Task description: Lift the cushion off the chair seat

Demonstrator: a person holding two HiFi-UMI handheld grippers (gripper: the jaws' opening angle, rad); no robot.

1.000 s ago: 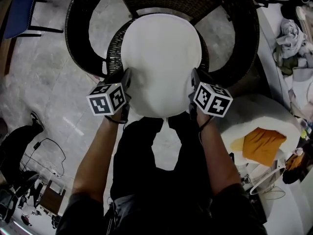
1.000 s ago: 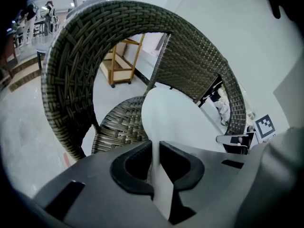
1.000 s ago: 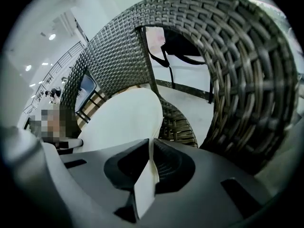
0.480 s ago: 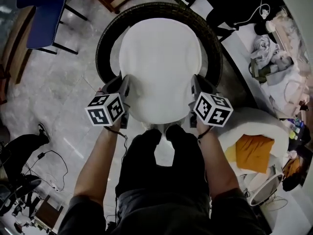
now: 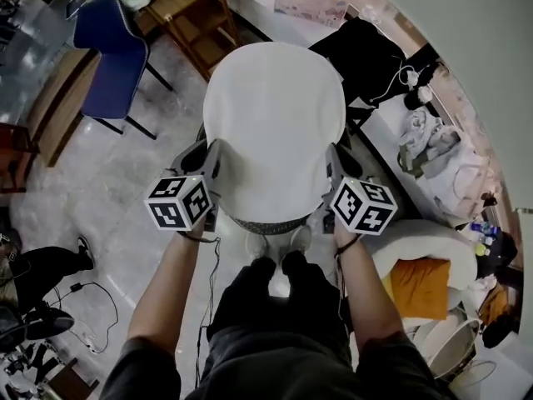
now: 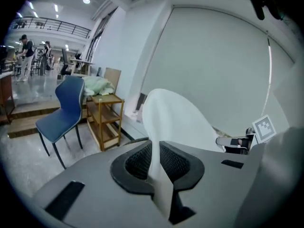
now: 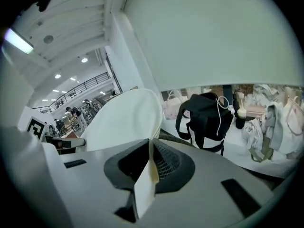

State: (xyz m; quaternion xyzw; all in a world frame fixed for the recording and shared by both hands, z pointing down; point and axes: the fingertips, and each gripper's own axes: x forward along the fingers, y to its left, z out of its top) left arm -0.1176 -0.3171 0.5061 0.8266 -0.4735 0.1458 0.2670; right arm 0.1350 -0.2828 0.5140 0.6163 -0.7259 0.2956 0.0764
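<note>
The white round cushion [image 5: 275, 123] hangs in the air, held by its two side edges. My left gripper [image 5: 214, 158] is shut on its left edge and my right gripper [image 5: 334, 160] on its right edge. A dark wicker strip of the chair [image 5: 266, 222] shows just under the cushion's near rim; the remainder of the chair is hidden. In the left gripper view the cushion's thin edge [image 6: 159, 175] is pinched between the jaws of the left gripper [image 6: 159, 163]. The right gripper view shows the same: the edge [image 7: 146, 179] is clamped in the right gripper [image 7: 151, 163].
A blue chair [image 5: 112, 48] and a wooden shelf cart [image 5: 196, 15] stand at the far left. A black bag [image 5: 366, 48] lies behind the cushion. A white round seat [image 5: 416, 240] with an orange cloth [image 5: 420, 286] is at the right. Cables [image 5: 50, 298] lie on the floor.
Both grippers have risen together with the cushion. It has come up off the wicker chair, which showed as a ring around it earlier and is now almost covered.
</note>
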